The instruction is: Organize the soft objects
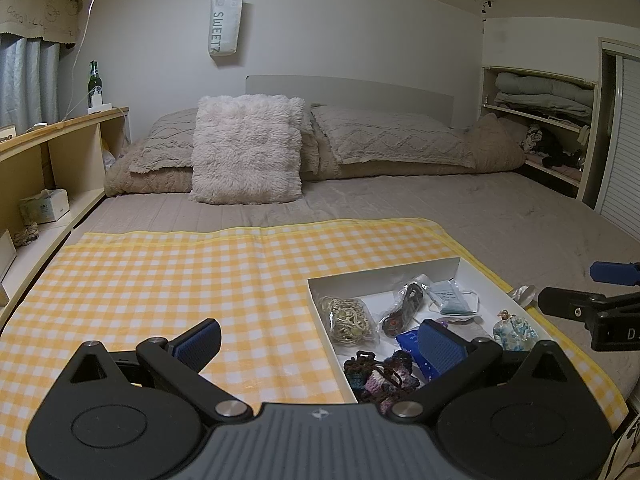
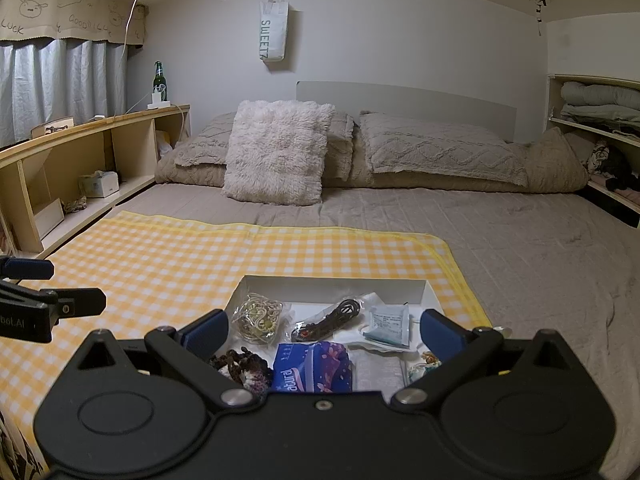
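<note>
A shallow white box [image 1: 320, 304] [image 2: 328, 285] sits on a yellow checked cloth [image 1: 160, 272] [image 2: 180, 256] on the bed. It holds a bag of beige cord [image 1: 348, 318] [image 2: 258, 318], a bagged dark cord [image 1: 404, 306] [image 2: 328, 320], a packaged face mask [image 1: 454, 300] [image 2: 388, 326], a blue tissue pack [image 2: 314, 366] [image 1: 408, 340], a dark crocheted piece [image 1: 380, 376] [image 2: 240, 362] and a small floral pouch [image 1: 514, 330] [image 2: 424, 364]. My left gripper [image 1: 320, 340] is open and empty over the box's left edge. My right gripper [image 2: 322, 330] is open and empty over the box.
A fluffy cushion [image 1: 248, 150] [image 2: 276, 152] and grey pillows [image 1: 392, 140] lie at the head of the bed. A wooden shelf [image 1: 52, 152] [image 2: 80, 152] with a green bottle [image 1: 93, 80] runs along the left. Shelves of folded bedding [image 1: 544, 96] stand at the right.
</note>
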`<state>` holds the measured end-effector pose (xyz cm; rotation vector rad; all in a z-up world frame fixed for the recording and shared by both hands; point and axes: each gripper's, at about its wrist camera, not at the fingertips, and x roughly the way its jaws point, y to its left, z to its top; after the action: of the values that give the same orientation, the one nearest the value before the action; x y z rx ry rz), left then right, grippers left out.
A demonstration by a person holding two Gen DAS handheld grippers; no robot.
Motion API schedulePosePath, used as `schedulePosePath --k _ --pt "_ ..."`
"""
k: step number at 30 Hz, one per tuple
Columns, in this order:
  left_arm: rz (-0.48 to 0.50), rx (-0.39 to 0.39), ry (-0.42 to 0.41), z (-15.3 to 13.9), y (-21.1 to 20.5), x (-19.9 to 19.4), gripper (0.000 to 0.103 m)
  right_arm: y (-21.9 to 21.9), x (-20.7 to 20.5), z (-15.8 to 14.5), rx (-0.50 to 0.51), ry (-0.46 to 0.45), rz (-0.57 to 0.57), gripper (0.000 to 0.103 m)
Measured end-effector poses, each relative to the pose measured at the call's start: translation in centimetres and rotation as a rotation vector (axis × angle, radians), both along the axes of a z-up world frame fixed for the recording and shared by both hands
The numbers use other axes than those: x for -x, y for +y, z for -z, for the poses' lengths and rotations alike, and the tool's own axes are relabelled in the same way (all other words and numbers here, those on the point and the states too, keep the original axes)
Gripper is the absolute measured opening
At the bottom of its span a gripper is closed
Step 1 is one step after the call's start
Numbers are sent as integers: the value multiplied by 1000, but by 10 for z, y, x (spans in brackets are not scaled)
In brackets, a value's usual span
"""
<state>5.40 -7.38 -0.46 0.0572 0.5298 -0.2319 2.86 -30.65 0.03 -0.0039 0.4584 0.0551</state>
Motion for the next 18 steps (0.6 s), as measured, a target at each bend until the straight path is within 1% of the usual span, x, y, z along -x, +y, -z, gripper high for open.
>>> schedulePosePath --k 18 --pt "-3 -4 1 1 1 0 103 -1 -1 0 0 1 -1 103"
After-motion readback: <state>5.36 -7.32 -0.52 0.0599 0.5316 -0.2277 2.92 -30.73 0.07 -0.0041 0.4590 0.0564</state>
